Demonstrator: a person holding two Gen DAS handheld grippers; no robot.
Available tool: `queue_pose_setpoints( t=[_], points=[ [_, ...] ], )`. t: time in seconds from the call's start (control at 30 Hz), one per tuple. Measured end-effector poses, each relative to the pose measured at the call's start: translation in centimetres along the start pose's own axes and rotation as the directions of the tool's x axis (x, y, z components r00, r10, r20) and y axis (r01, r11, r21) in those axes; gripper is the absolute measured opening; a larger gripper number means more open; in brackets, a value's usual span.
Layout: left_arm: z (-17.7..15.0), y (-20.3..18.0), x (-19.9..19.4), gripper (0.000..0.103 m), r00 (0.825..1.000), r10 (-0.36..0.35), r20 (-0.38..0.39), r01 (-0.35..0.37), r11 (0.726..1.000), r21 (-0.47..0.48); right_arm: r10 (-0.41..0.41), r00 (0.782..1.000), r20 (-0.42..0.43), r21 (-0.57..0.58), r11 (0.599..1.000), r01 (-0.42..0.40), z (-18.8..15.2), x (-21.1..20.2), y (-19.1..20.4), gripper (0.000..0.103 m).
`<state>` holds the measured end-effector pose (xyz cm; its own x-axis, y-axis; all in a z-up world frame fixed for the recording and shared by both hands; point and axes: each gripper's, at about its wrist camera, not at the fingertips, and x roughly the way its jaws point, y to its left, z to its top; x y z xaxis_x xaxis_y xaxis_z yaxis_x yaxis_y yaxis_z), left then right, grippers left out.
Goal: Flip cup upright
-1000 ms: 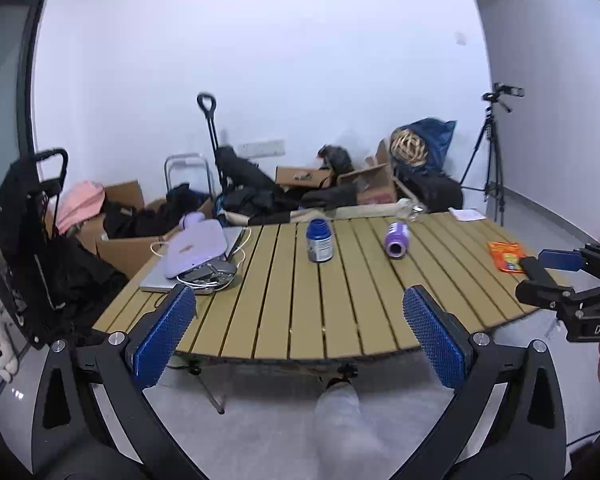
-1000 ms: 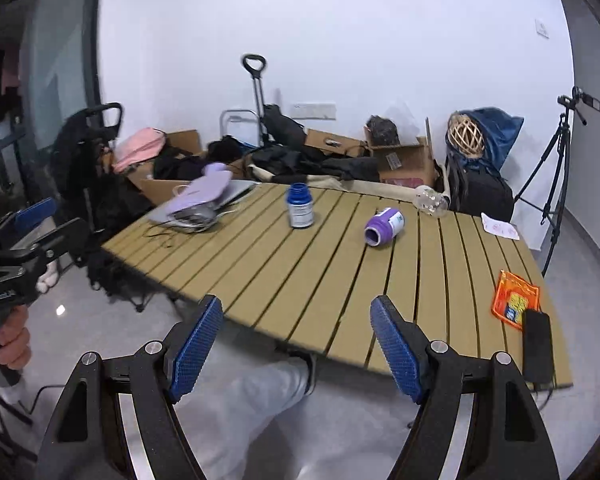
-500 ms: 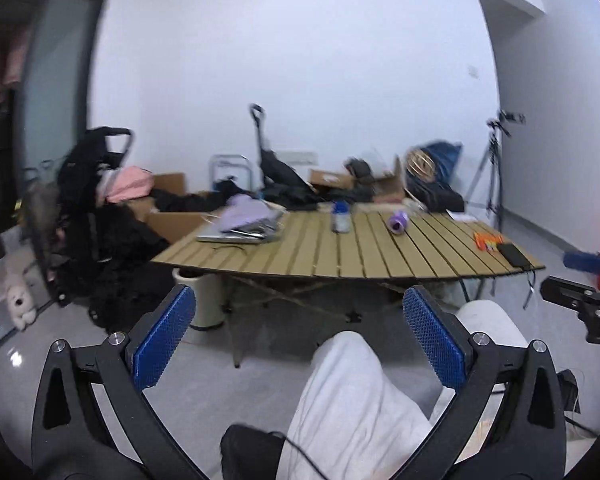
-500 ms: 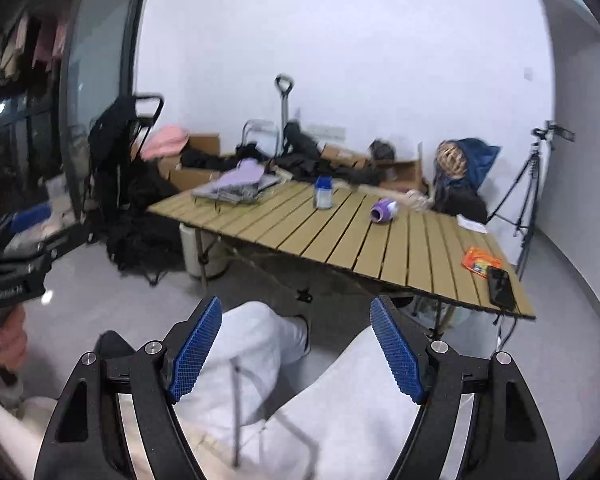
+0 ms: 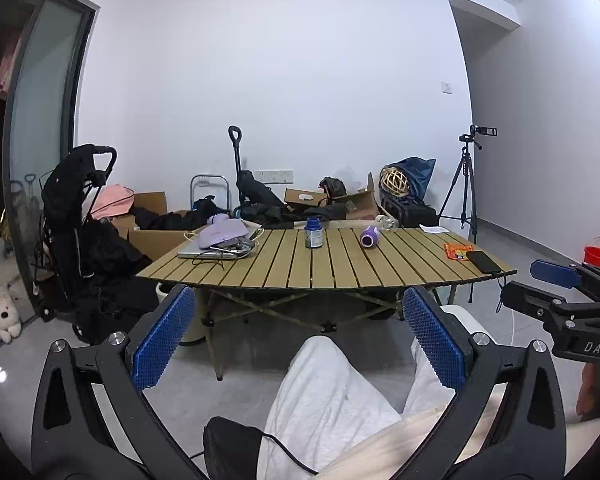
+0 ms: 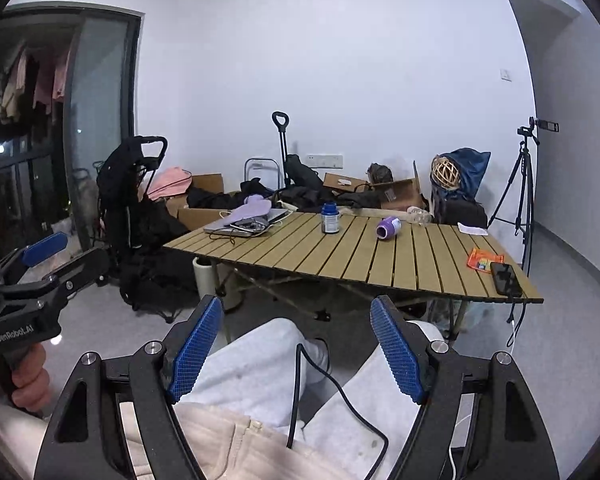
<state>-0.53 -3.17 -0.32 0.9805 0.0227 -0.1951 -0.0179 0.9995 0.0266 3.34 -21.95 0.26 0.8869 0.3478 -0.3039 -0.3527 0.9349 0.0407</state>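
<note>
Fingers: both pairs, left gripper (image 5: 298,338) and right gripper (image 6: 296,346), spread apart, holding nothing.
Cup: purple cup (image 6: 388,227) lies on its side on the table (image 6: 380,264), well ahead of both.
Risk: it may roll toward the blue jar (image 6: 330,218) if nudged off-centre.

"DAS" shows on the right claw (image 5: 548,284) body — "GenRobot.AI" on the left claw (image 6: 56,252) body.

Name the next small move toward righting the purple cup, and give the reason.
Probably bring the right claw forward toward the table. The purple cup lies on its side far beyond both open, empty claws, which hang over the person's lap; the left claw is no nearer.
</note>
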Motion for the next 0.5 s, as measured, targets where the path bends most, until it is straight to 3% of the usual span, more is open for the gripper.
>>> queue_pose_setpoints(
  t=[0.5],
  points=[
    [0.14,-0.09,-0.67,0.103,1.000,0.002,0.024,-0.002,1.000,-0.002,0.006,1.000,0.014,-0.044,0.999,-0.005,0.06,-0.08,0.73,0.082]
  ],
)
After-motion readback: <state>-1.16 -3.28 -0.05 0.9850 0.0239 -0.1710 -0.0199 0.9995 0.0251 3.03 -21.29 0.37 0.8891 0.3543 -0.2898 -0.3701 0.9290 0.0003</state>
